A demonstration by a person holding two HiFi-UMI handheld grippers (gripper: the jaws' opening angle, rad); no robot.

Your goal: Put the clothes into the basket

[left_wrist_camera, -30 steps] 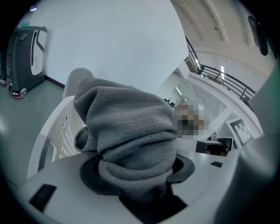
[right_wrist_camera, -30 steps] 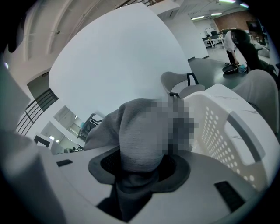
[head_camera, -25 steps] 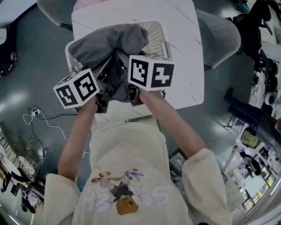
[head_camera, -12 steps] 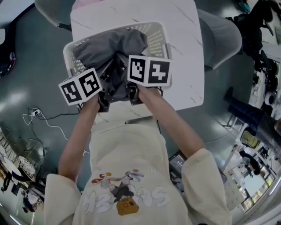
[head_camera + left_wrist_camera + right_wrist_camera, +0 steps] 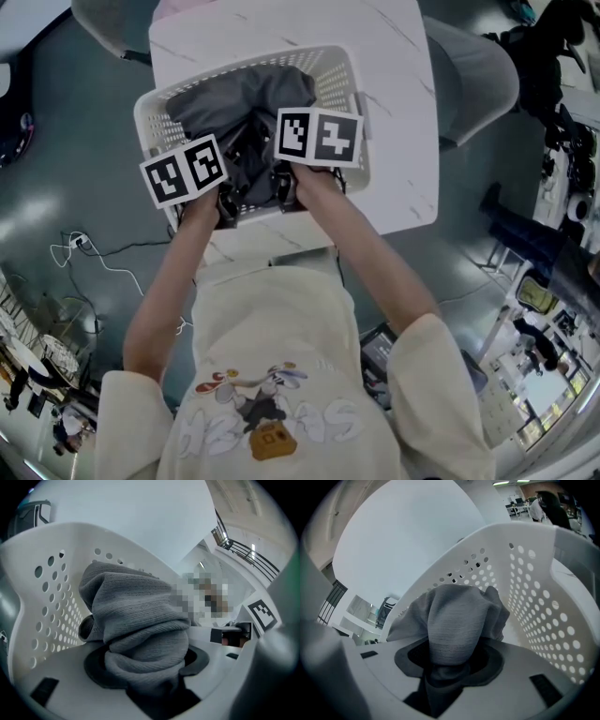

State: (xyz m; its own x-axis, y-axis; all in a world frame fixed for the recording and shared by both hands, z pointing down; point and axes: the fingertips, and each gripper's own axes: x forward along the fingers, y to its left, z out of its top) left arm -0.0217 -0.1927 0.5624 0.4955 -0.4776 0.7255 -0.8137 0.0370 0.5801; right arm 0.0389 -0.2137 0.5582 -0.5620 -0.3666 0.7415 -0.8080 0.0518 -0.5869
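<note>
A grey knitted garment (image 5: 239, 103) hangs down into the white perforated basket (image 5: 342, 70) on the white table. My left gripper (image 5: 223, 202) is shut on a thick bunch of the garment (image 5: 140, 630), which fills the space between its jaws. My right gripper (image 5: 281, 192) is shut on another fold of the same garment (image 5: 452, 620). Both grippers sit side by side at the basket's near rim, pointing steeply down into it. The basket's holed wall (image 5: 51, 602) is at the left in the left gripper view and its other wall (image 5: 534, 597) at the right in the right gripper view.
The basket stands on a white marble-look table (image 5: 394, 122). Grey chairs (image 5: 478, 75) flank the table. A white cable (image 5: 103, 267) lies on the dark floor to the left. Equipment and clutter (image 5: 553, 141) line the right side of the room.
Both grippers have sunk with the grey garment, from above the basket down to its rim. The cloth now lies lower inside the basket, whose rim shows more fully.
</note>
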